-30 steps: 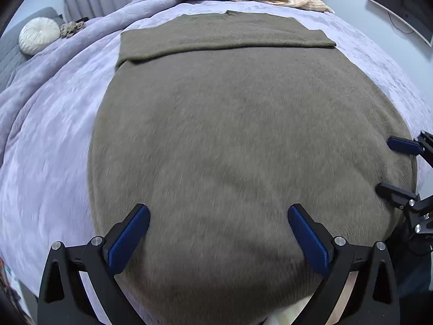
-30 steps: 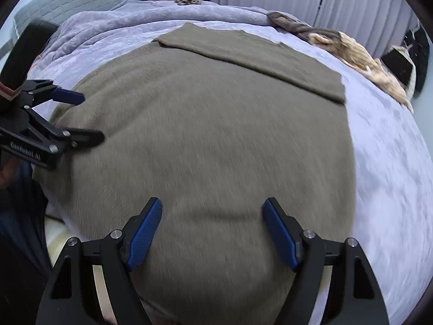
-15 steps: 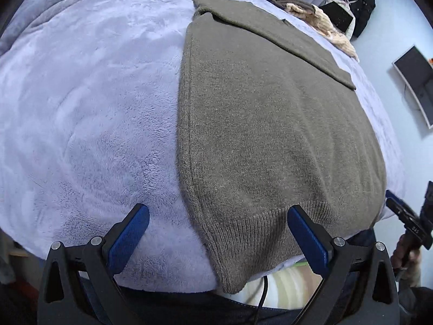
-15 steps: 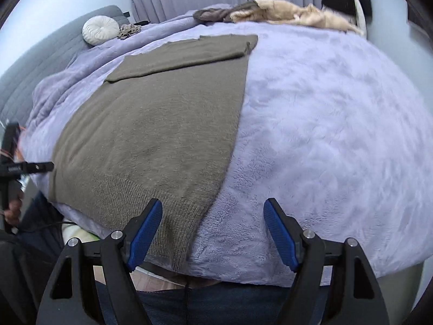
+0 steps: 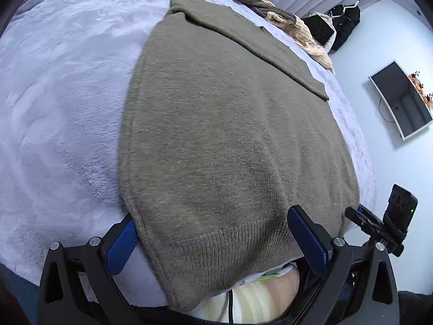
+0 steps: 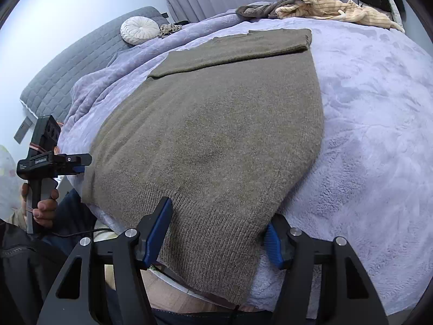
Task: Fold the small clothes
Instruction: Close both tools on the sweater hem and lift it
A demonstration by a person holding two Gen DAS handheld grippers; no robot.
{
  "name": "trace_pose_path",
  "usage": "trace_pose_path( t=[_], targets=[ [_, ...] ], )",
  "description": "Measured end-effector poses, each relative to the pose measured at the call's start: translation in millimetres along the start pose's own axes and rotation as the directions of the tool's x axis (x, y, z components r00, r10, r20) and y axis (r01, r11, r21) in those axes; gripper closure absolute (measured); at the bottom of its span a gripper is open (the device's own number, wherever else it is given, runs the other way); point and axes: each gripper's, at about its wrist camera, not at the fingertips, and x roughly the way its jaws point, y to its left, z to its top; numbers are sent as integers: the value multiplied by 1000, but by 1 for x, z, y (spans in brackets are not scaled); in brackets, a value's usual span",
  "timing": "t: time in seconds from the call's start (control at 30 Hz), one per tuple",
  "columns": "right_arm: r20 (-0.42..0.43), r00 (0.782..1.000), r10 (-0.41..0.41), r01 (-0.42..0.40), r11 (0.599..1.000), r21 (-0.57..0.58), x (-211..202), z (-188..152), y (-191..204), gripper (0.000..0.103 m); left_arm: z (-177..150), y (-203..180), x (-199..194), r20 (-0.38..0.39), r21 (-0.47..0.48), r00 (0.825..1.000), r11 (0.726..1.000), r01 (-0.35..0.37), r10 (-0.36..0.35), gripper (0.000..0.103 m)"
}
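Both grippers have advanced onto the ribbed hem since half a second ago. Left gripper [image 5: 216,233] straddles the hem's left corner, jaws spread, nothing pinched. Right gripper [image 6: 219,233] straddles the right corner, jaws likewise spread. Olive sweater [image 5: 230,135] lies flat on the lavender blanket [image 5: 59,103], sleeve folded across its far end, hem overhanging the near edge.

I count one olive sweater [image 5: 230,135], one bed [image 5: 54,108], one round cushion [image 6: 139,30], one wall screen [image 5: 403,100], and my two claws: left claw [image 5: 216,238], right claw [image 6: 219,233].
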Motion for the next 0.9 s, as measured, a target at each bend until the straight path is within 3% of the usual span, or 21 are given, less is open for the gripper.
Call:
trace_pose_path(
  t=[0.1,0.17,0.23,0.27,0.43,0.47,0.5,0.57,0.6,0.63,0.9],
  targets=[
    [11,999,36,-36,999,24,0,1,-3,40,2,-5,-1,17,4,1000,1000,5,-5,6],
    [7,999,42,-43,999,22,4,2,-1,44,6,-9,1,30,3,999,1000,-14,14,23],
    [-4,999,42,-42,999,19,6,2,-1,67,5,-2,-2,36,-26,999,1000,0,1,25],
    [-10,998,55,-55,998,28,4,3,-3,71,5,1,-3,39,-35,999,999,14,-12,25],
    [-39,994,107,-104,992,70,2,-1,-12,74,2,11,-4,46,-63,998,997,55,-52,25],
    [-39,993,108,-105,991,79,4,-2,-13,74,3,10,-4,46,-57,998,997,45,-42,29],
    [-38,994,107,-104,991,89,5,-3,-14,74,2,8,-5,48,-48,999,998,27,-24,37],
    [-39,994,106,-102,989,105,10,-3,-13,74,1,8,-9,46,-35,999,999,23,-21,90],
    [-44,994,102,-97,990,98,10,-1,-11,76,1,8,-9,32,-40,998,997,63,-61,91],
    [-43,994,101,-96,991,97,8,-1,-11,91,1,7,-13,38,-44,997,997,64,-62,91],
    [48,985,167,-172,973,156,-21,10,-15,92,12,-22,-60,175,34,982,997,67,-72,91]
  ],
)
